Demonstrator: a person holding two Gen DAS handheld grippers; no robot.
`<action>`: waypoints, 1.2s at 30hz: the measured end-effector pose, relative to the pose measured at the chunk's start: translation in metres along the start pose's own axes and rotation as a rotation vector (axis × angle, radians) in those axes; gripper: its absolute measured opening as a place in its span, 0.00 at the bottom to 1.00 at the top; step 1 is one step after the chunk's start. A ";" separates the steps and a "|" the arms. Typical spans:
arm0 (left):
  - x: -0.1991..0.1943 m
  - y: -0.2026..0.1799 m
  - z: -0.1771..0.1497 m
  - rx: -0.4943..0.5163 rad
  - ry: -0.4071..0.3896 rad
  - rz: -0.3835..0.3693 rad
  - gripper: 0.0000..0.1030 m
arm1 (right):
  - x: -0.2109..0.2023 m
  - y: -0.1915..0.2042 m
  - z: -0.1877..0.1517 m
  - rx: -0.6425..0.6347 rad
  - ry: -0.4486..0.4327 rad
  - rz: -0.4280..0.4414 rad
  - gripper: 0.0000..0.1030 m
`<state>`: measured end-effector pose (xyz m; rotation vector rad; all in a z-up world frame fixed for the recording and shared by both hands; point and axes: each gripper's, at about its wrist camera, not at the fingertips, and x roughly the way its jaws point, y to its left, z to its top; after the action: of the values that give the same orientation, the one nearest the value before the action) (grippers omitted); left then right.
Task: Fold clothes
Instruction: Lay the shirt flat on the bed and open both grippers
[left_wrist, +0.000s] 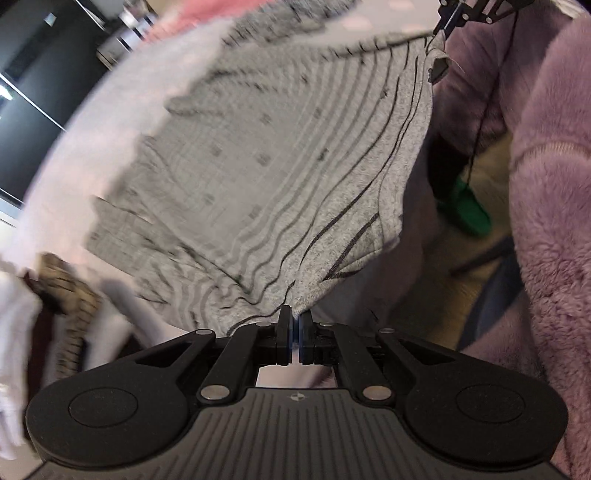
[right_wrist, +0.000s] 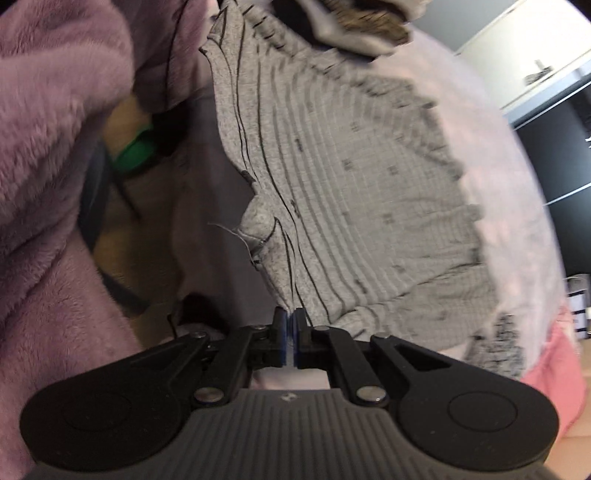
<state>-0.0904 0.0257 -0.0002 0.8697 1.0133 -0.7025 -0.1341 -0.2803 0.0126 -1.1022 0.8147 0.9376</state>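
Left gripper (left_wrist: 294, 323): fingers pinching one corner of grey striped garment (left_wrist: 258, 166).
Right gripper (right_wrist: 294, 317): fingers pinching another corner.
Garment: spread over pale table (right_wrist: 517, 192).

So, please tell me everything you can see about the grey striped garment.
The garment is grey, flecked knit with thin dark stripes and small dark marks. It is spread, partly wrinkled, over a pale surface, one edge hanging off it. The left gripper and right gripper are each shut on that edge. The picture is blurred.
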 end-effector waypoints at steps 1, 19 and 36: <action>0.011 -0.001 0.001 0.008 0.023 -0.023 0.01 | 0.010 0.002 0.000 -0.003 0.014 0.023 0.04; 0.151 0.013 -0.008 -0.056 0.260 -0.235 0.02 | 0.149 0.009 -0.005 0.031 0.224 0.311 0.05; 0.093 0.140 0.009 -0.533 -0.053 -0.194 0.42 | 0.085 -0.126 -0.023 0.518 0.045 0.122 0.37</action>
<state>0.0642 0.0764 -0.0438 0.2914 1.1739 -0.5723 0.0123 -0.3065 -0.0242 -0.6296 1.0971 0.7428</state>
